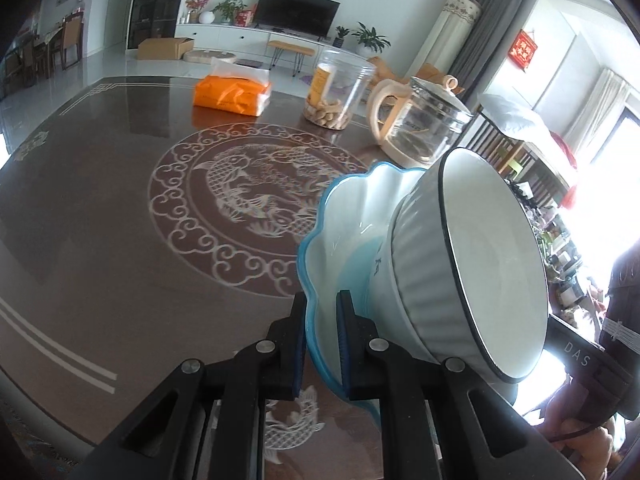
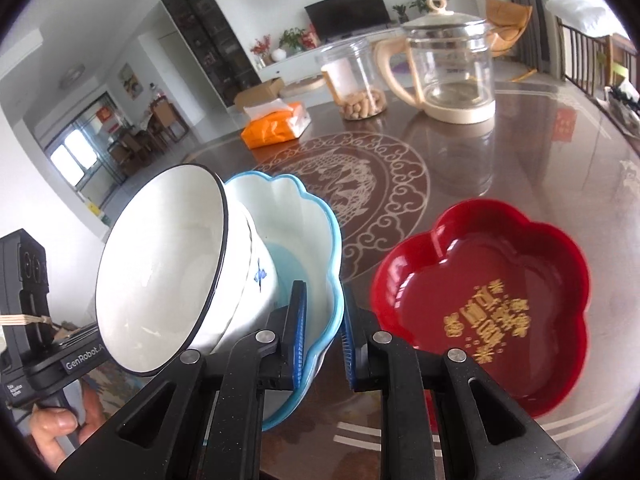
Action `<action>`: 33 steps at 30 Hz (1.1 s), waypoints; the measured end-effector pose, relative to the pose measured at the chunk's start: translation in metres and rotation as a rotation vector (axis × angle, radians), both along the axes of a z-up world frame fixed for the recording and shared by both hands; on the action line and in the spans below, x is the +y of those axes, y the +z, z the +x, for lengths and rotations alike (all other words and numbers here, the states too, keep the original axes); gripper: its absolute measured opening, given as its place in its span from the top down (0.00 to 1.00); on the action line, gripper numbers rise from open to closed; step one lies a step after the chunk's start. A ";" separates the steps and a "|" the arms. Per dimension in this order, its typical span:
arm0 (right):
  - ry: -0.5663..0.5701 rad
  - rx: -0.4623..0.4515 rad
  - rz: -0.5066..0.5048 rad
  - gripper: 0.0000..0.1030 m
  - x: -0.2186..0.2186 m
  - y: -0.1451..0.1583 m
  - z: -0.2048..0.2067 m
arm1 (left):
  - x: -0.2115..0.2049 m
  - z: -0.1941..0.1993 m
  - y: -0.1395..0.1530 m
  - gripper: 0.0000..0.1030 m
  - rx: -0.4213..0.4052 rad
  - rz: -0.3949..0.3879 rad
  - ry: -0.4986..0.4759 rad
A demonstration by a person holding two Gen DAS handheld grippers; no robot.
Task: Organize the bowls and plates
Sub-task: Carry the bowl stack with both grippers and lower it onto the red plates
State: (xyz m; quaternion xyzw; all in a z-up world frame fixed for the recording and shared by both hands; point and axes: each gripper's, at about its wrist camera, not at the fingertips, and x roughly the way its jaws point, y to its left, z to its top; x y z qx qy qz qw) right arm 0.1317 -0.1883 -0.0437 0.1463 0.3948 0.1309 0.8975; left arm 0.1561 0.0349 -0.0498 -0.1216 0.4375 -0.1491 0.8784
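Note:
A white bowl with a scalloped blue rim [image 1: 348, 236] is lifted off the brown table, with a ribbed white bowl with a dark rim [image 1: 492, 264] nested in it. My left gripper [image 1: 323, 340] is shut on the blue rim at one side. My right gripper [image 2: 325, 332] is shut on the blue-rimmed bowl [image 2: 296, 220] at the opposite side. The ribbed bowl [image 2: 168, 264] tilts in it. A red flower-shaped plate [image 2: 480, 300] with gold letters lies on the table to the right of my right gripper.
At the far side of the table [image 1: 100, 220] stand a glass kettle [image 1: 424, 120], a clear jar of peanuts [image 1: 336, 88] and an orange tissue pack [image 1: 232, 94]. They also show in the right wrist view: kettle [image 2: 452, 64], jar [image 2: 356, 80], tissue pack [image 2: 276, 124].

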 end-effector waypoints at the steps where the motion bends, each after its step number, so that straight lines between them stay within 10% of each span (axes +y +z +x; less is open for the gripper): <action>1: -0.021 -0.003 -0.001 0.82 -0.011 0.003 0.000 | -0.011 0.004 0.002 0.89 -0.003 -0.006 -0.014; 13: -0.193 0.021 -0.025 0.82 -0.110 -0.011 -0.001 | -0.113 0.028 -0.023 0.89 0.046 -0.001 -0.136; 33: -0.219 0.036 0.011 0.84 -0.142 -0.046 -0.002 | -0.140 0.025 -0.049 0.86 0.055 0.070 -0.155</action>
